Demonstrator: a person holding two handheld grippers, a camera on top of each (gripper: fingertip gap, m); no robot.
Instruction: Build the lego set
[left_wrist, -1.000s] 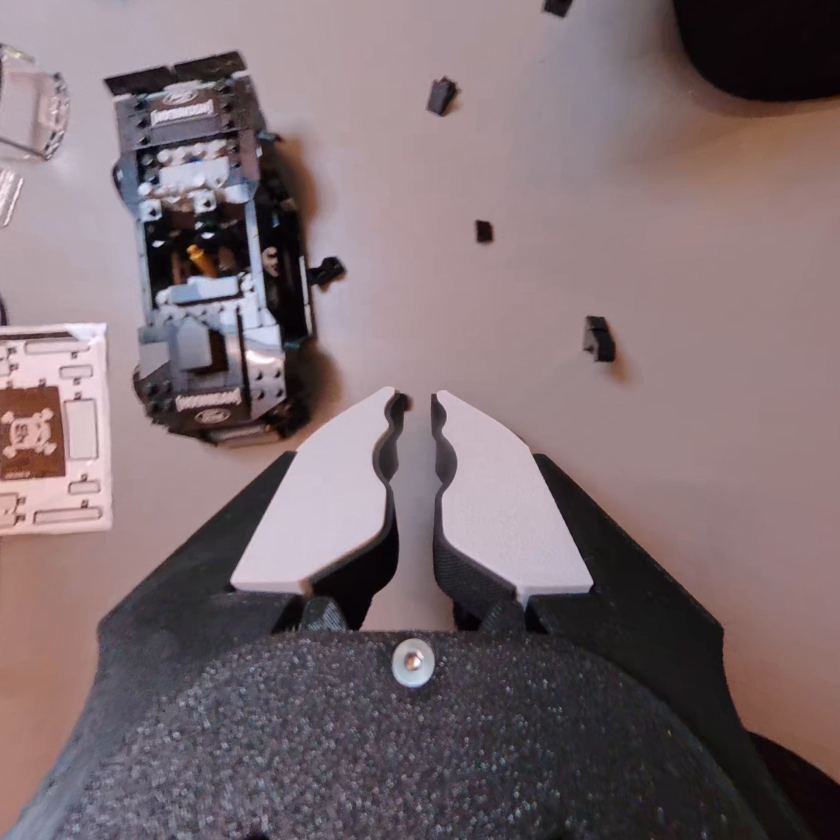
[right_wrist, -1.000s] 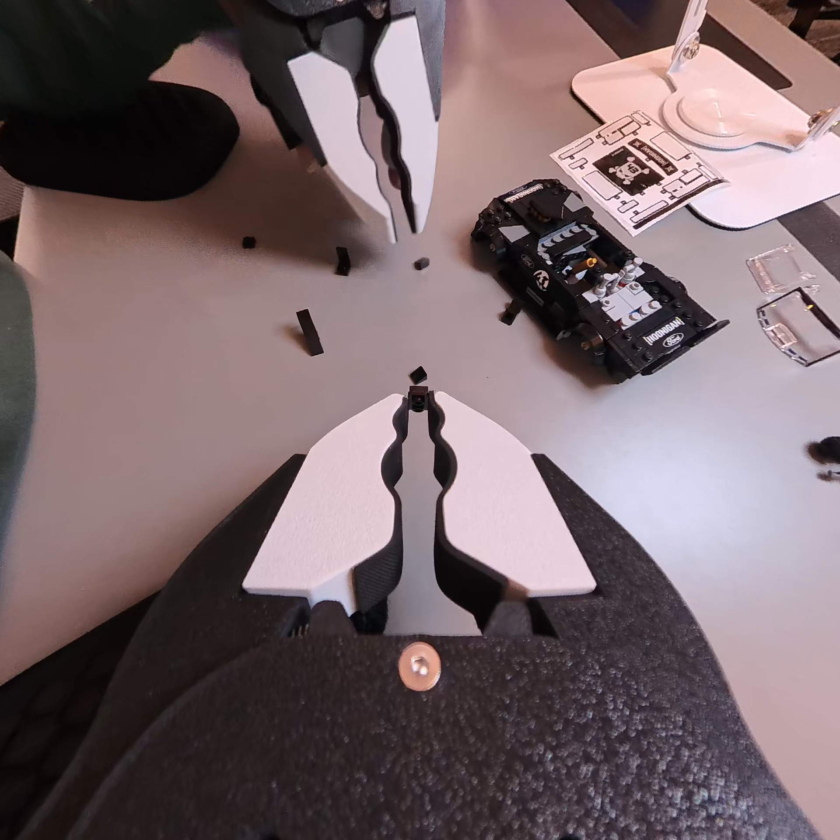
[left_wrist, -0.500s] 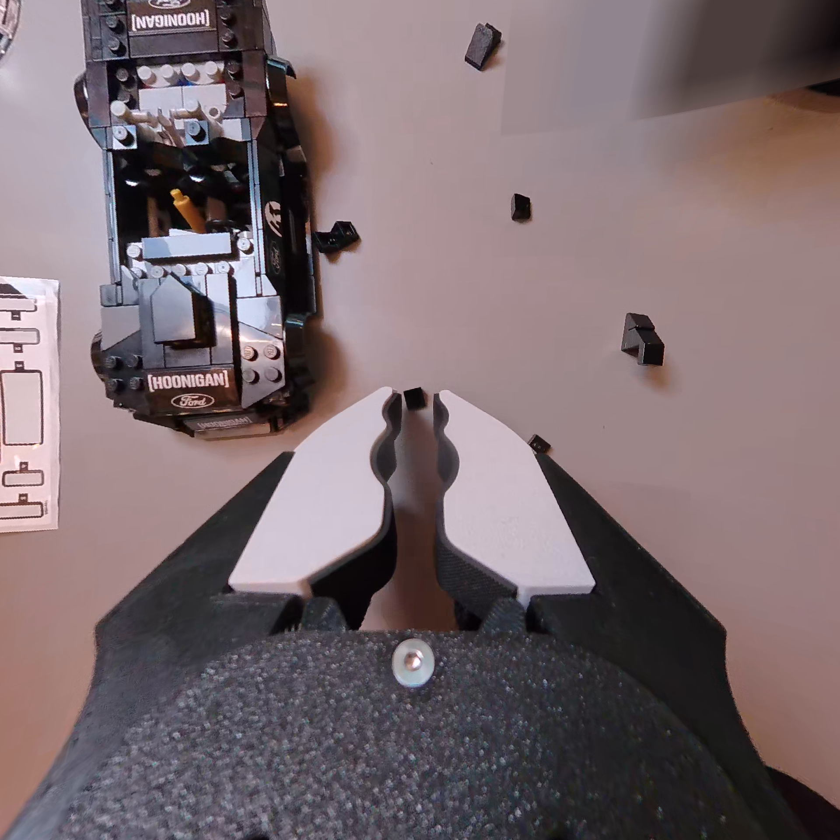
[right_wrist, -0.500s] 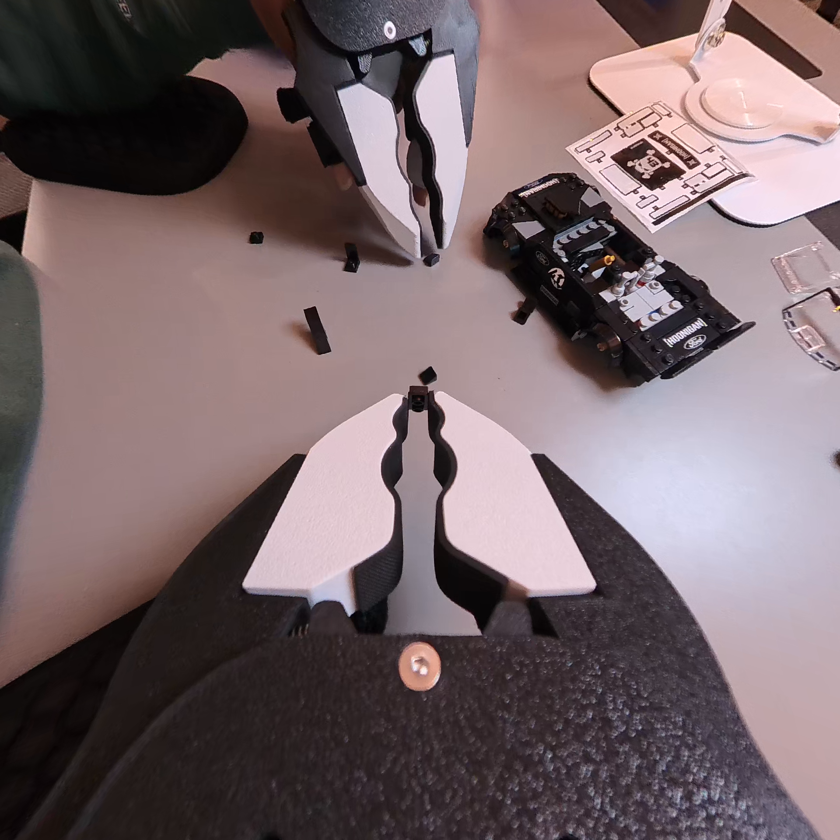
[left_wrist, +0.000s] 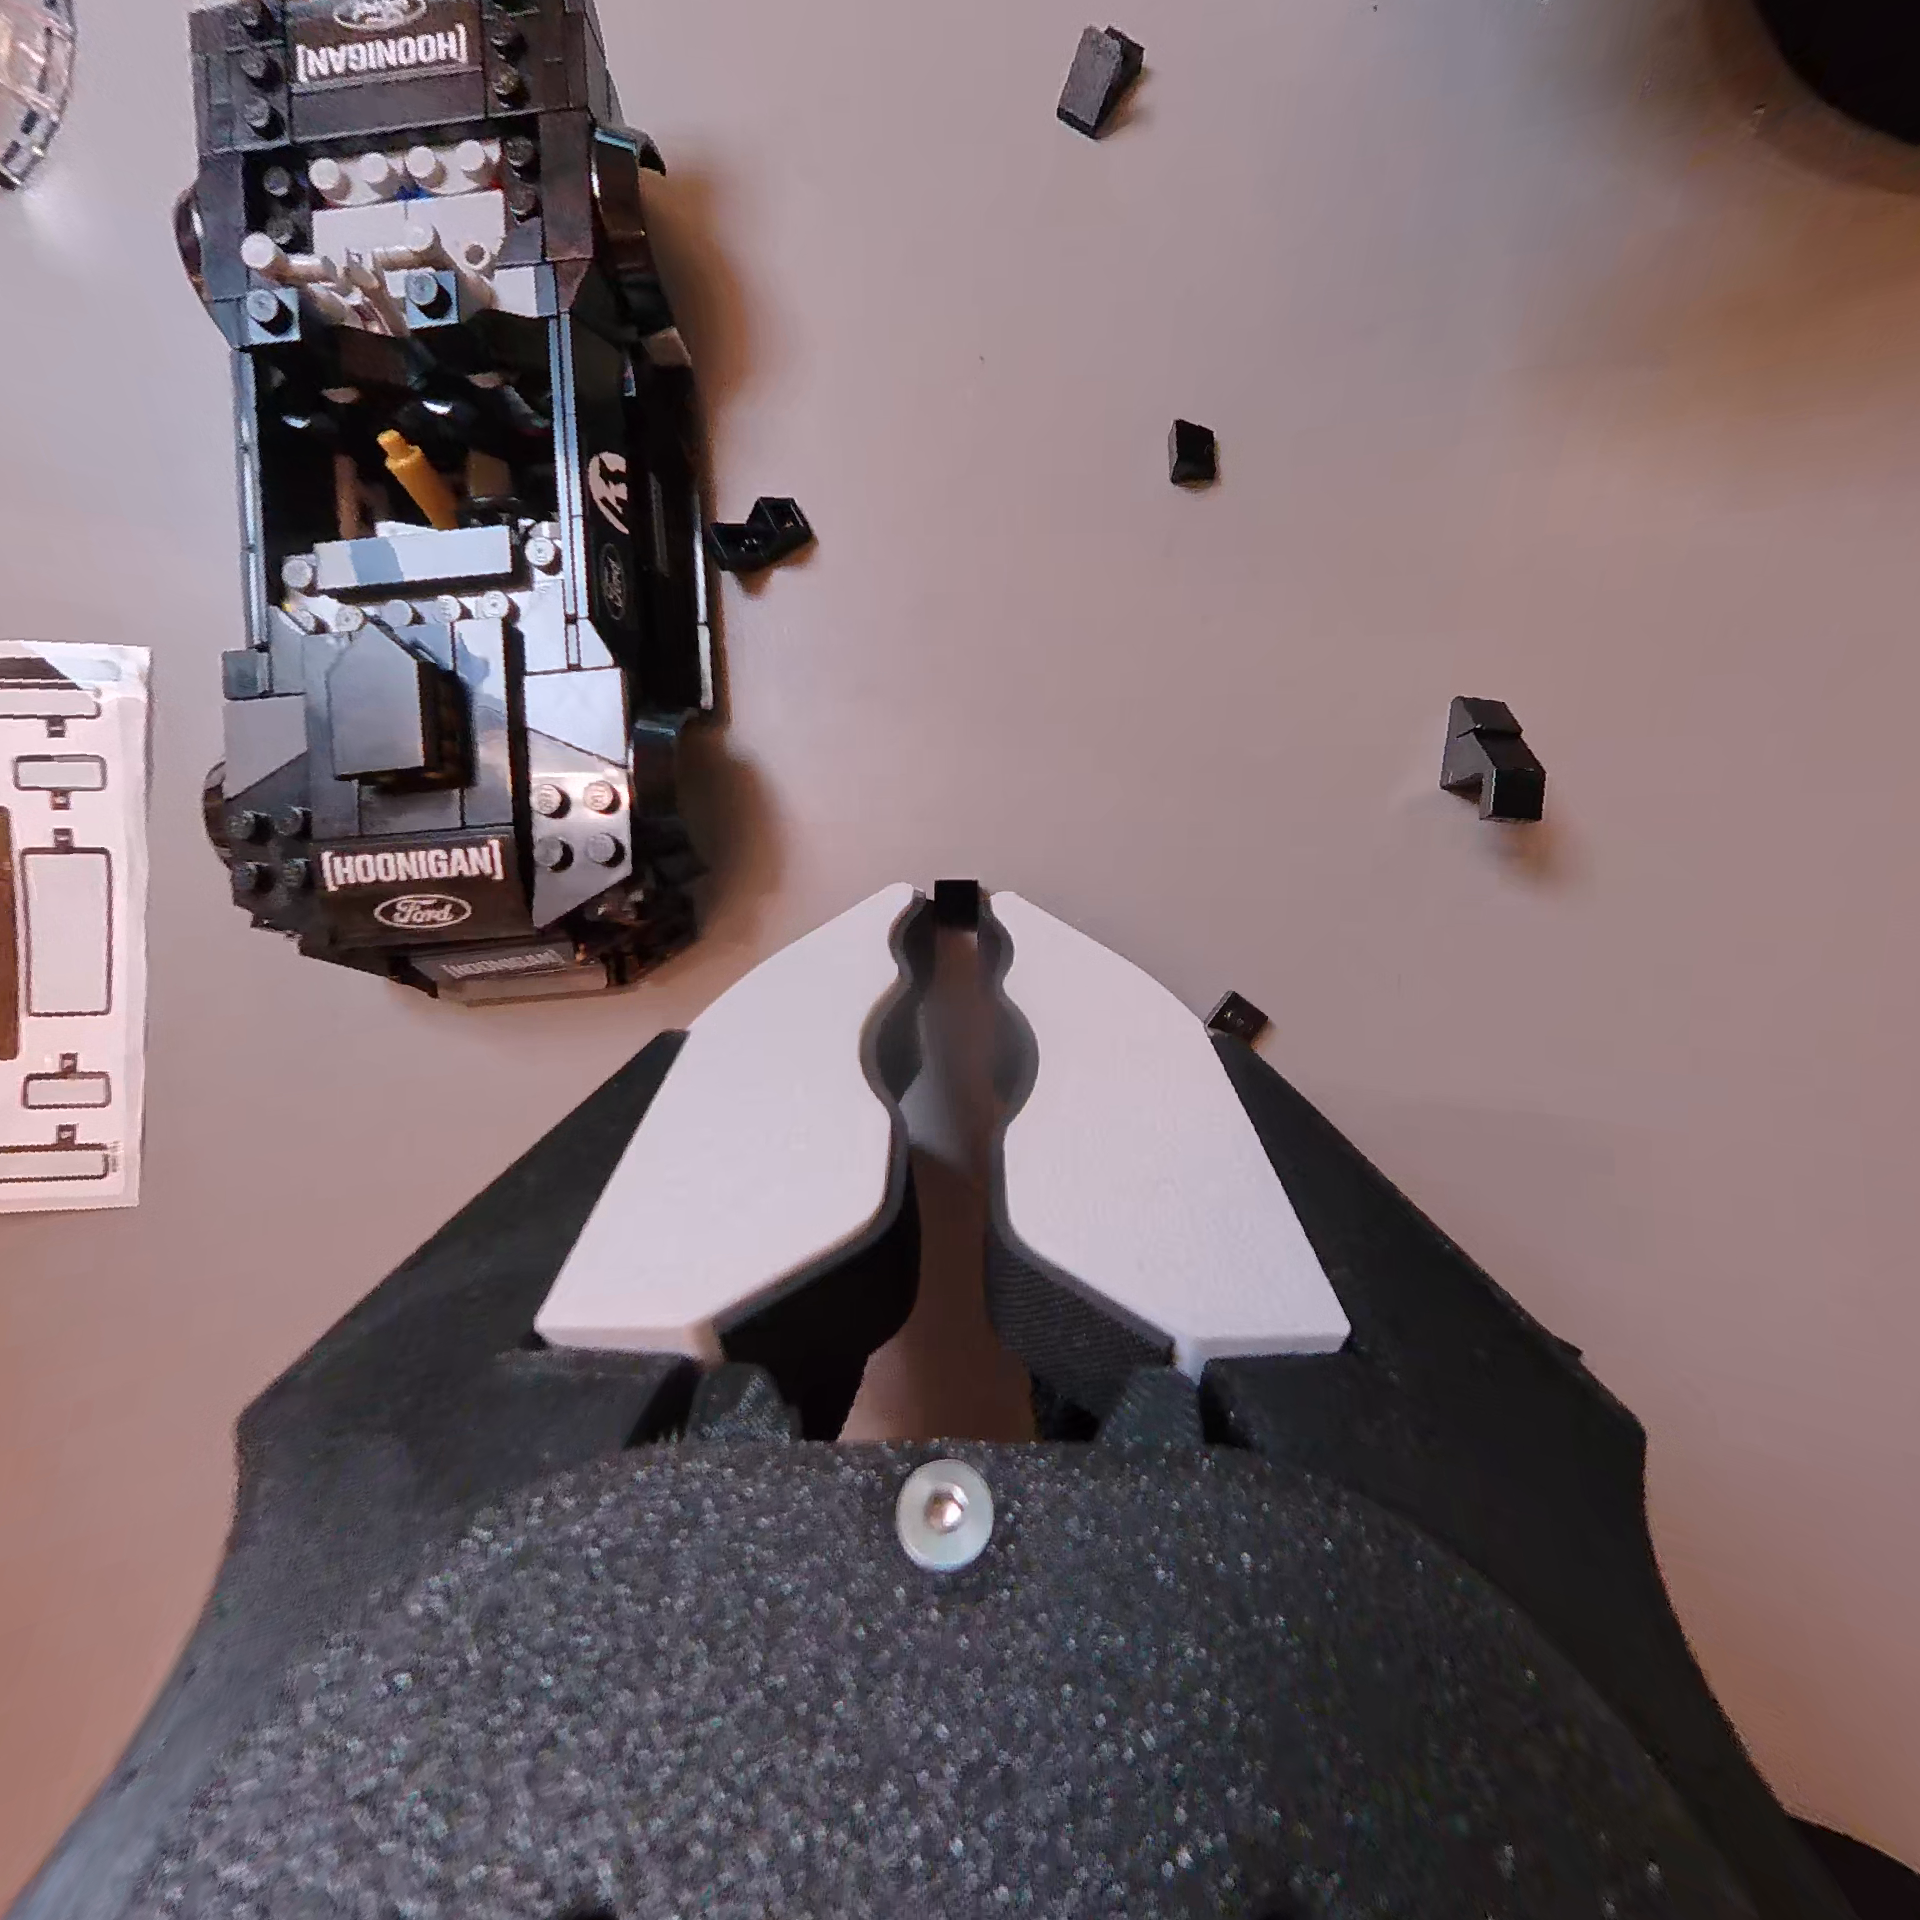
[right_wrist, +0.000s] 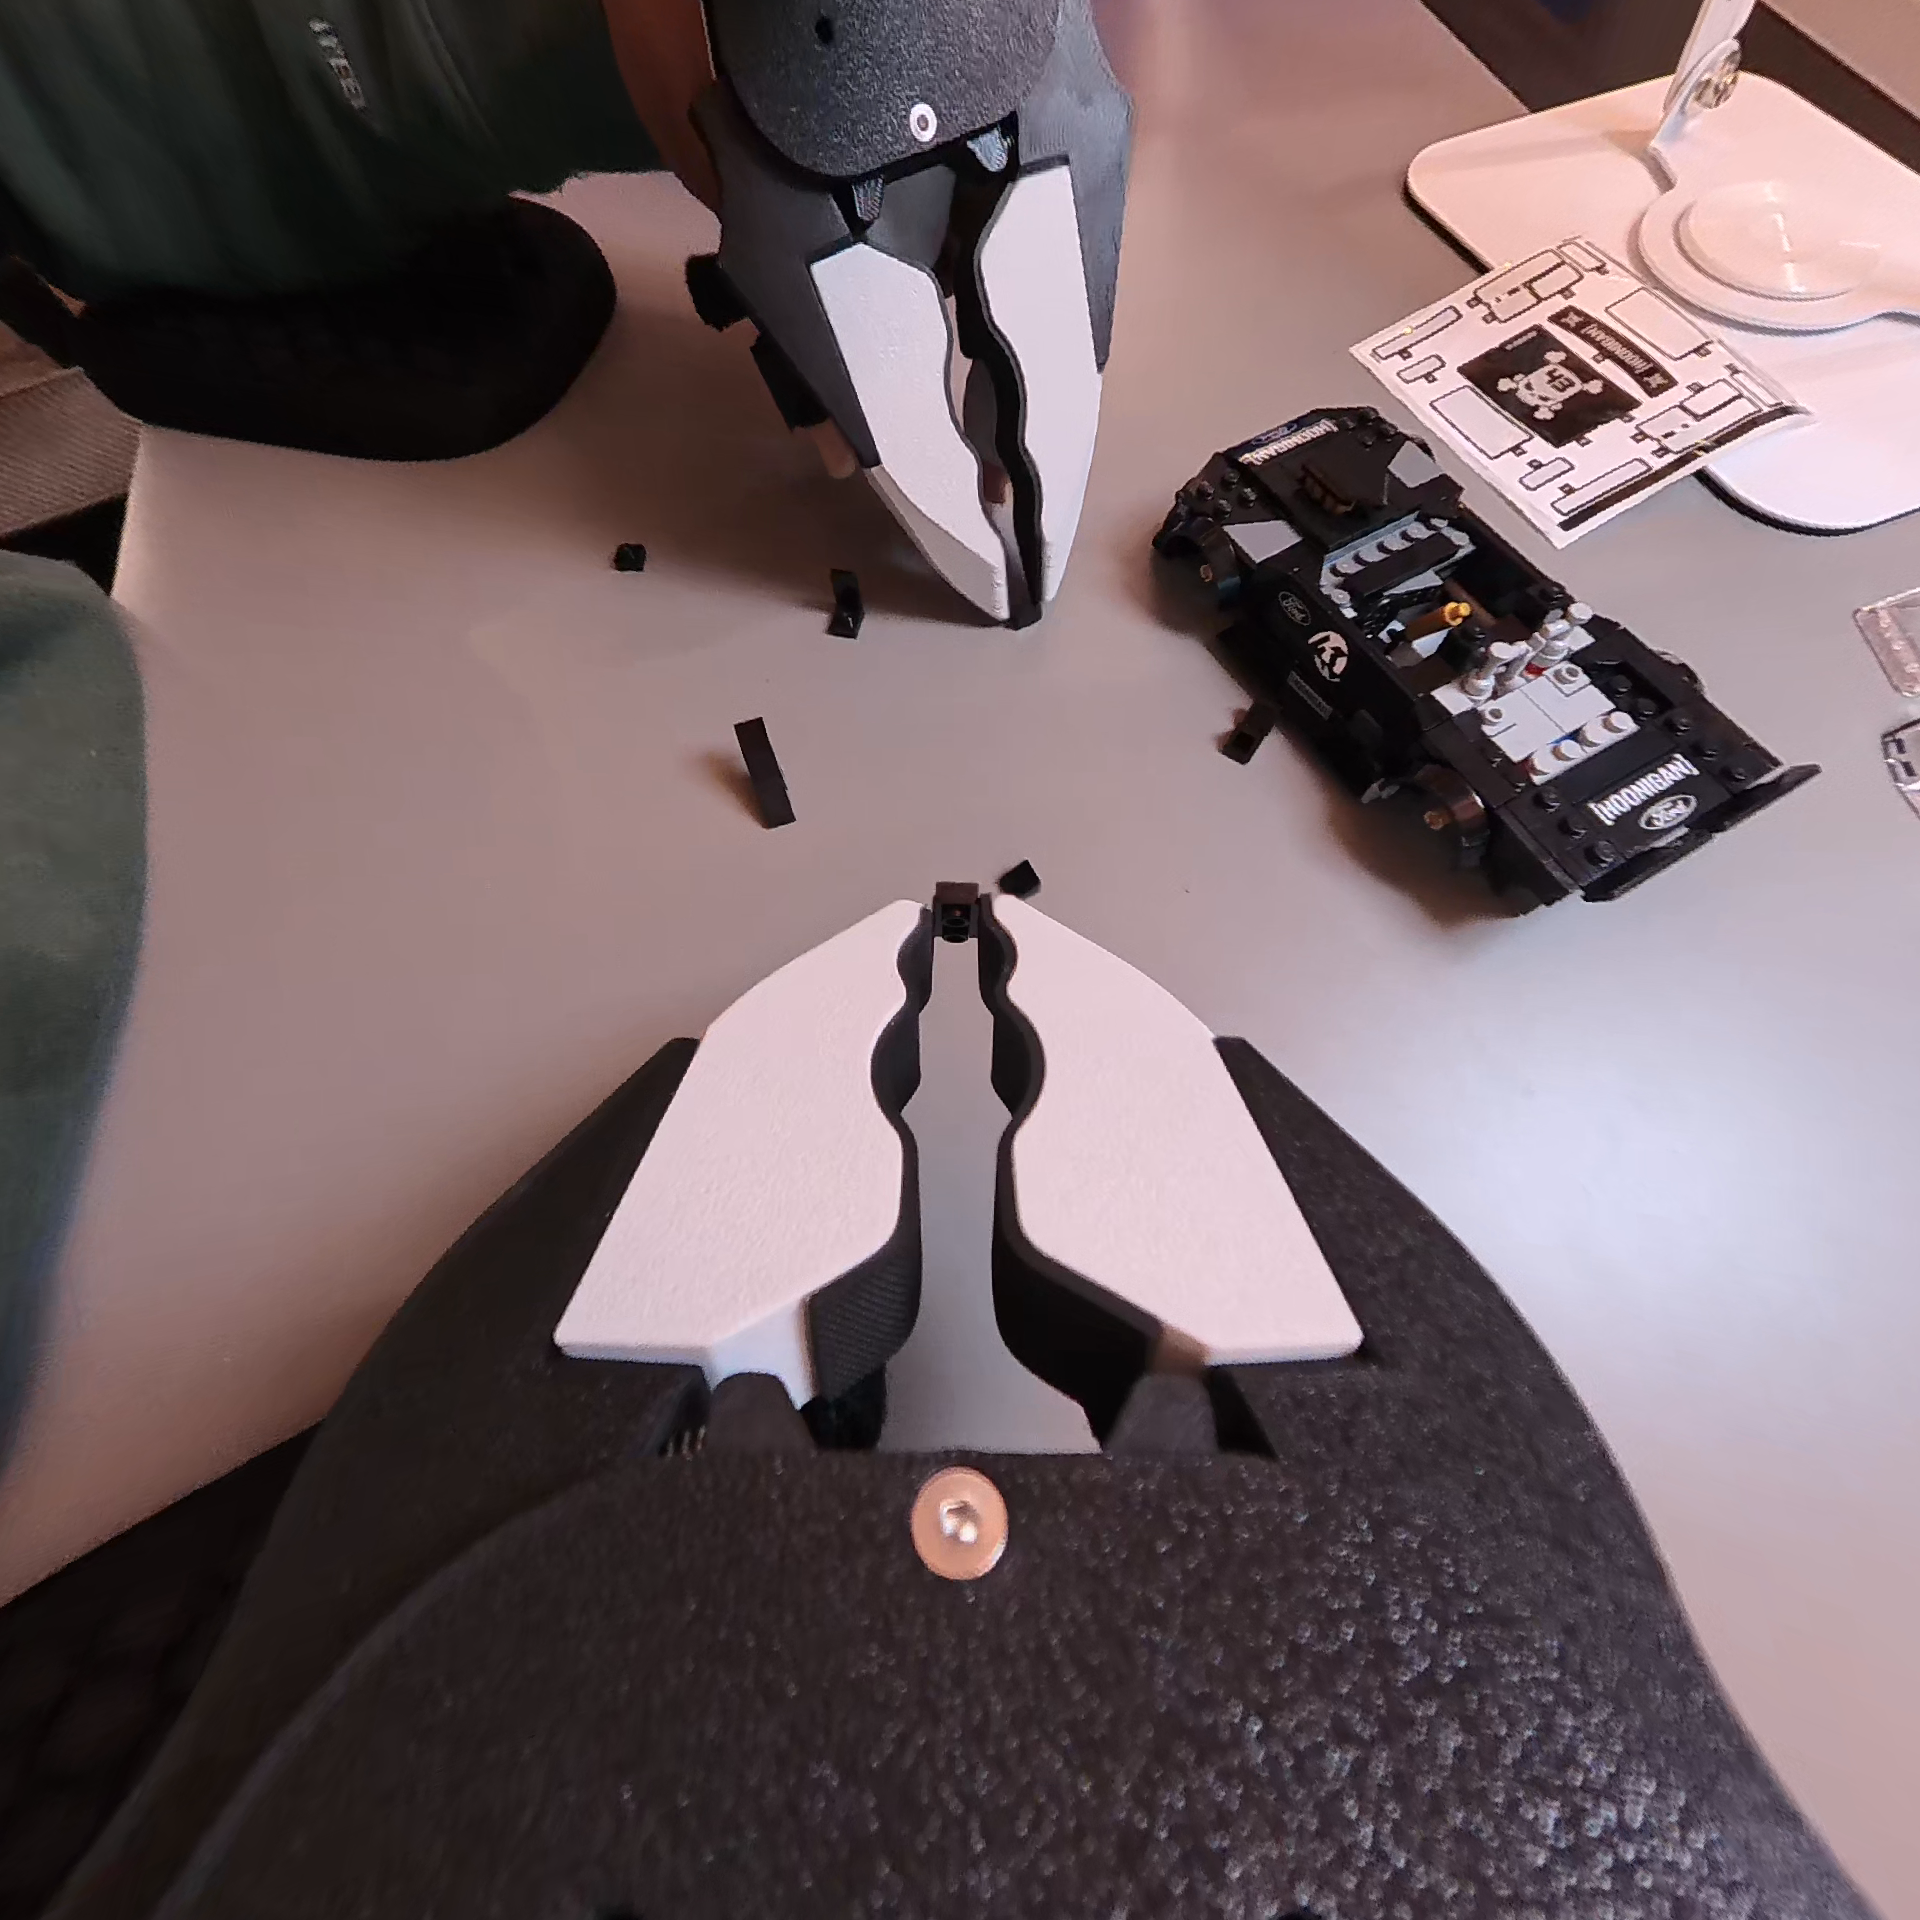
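Down at the grey table (left_wrist: 1351, 1351), the left gripper (left_wrist: 957, 902) pinches a tiny black brick (left_wrist: 956, 900) at its tips; the right gripper (right_wrist: 956, 914) clamps a small black piece (right_wrist: 955, 918) too, the car model (left_wrist: 436, 499) sitting ahead-left of the left claw

The lego car (left_wrist: 447, 499) lies upper left on the table (left_wrist: 1039, 644). A sticker sheet (left_wrist: 62, 925) sits left of it; loose bricks (left_wrist: 1491, 758) scatter right.
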